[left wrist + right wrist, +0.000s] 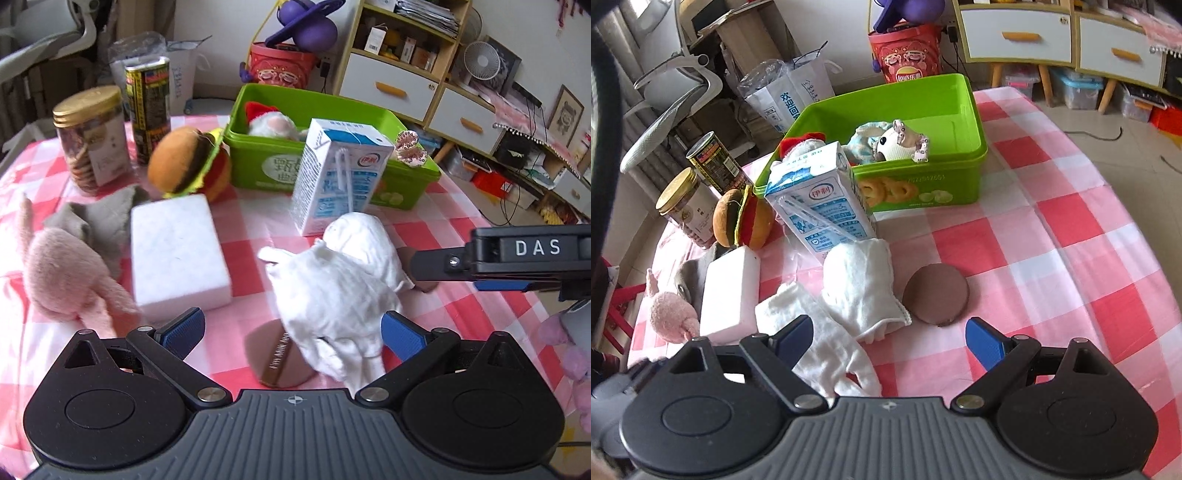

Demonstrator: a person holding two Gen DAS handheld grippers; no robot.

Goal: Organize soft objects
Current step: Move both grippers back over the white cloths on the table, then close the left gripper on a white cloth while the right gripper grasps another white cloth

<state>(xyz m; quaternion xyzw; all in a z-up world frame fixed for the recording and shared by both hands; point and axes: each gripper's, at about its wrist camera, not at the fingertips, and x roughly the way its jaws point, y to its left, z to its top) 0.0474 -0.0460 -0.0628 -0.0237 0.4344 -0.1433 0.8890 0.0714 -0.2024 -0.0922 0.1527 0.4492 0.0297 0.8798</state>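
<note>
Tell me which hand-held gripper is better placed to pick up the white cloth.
Left hand-held gripper, probably: the white cloth lies between its open fingers, while the right one frames mostly tablecloth.

This is a room in a home: a table with a pink checked cloth (1071,236) stands in it, behind the table are a cabinet with white drawers (388,79) and a small fan (482,59), and left of the table is a desk chair (676,103)

Checked table (1071,229), green bin (923,192), cloths (860,291)
</note>
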